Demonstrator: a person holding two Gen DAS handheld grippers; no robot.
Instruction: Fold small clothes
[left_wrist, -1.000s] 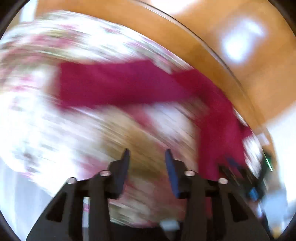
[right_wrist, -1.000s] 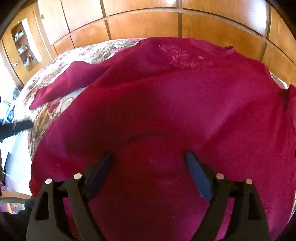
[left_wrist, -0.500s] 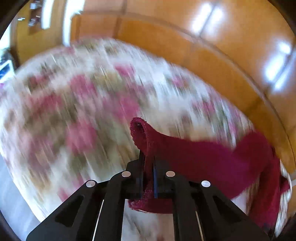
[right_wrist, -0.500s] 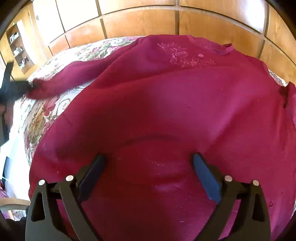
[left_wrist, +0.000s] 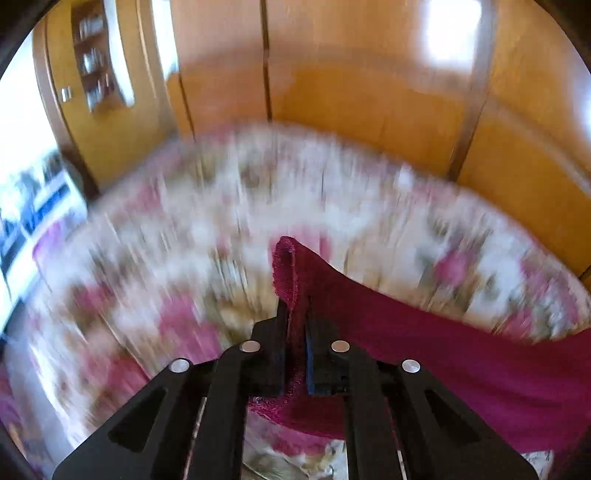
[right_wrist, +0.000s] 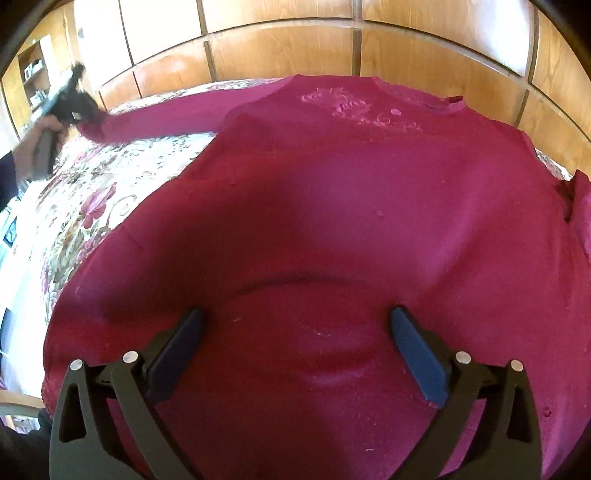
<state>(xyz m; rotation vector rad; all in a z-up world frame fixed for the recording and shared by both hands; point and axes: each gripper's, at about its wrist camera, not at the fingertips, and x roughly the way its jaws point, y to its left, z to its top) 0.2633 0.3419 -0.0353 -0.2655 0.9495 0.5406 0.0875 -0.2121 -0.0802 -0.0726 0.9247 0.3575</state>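
Note:
A dark red sweater (right_wrist: 332, 206) with embroidery near its collar lies spread on a floral bedspread (right_wrist: 96, 199). My left gripper (left_wrist: 295, 317) is shut on the cuff of the sweater's sleeve (left_wrist: 424, 332), which is lifted and stretched out to the side. In the right wrist view that left gripper (right_wrist: 79, 110) shows at the far left, a hand behind it, the sleeve (right_wrist: 166, 122) taut. My right gripper (right_wrist: 295, 325) hovers low over the sweater's lower body; its jaws are opening wide, their pads not pressing any cloth.
The floral bedspread (left_wrist: 184, 258) covers the bed below the left gripper. Wooden wardrobe panels (right_wrist: 295, 48) run along the far side. A shelf unit (left_wrist: 96, 59) stands at the far left. The sweater's other sleeve (right_wrist: 580, 206) lies at the right edge.
The left gripper closed on the sleeve cuff, lifted it and carried it outward, stretching the sleeve. The right gripper's jaws spread wider over the sweater while staying in place.

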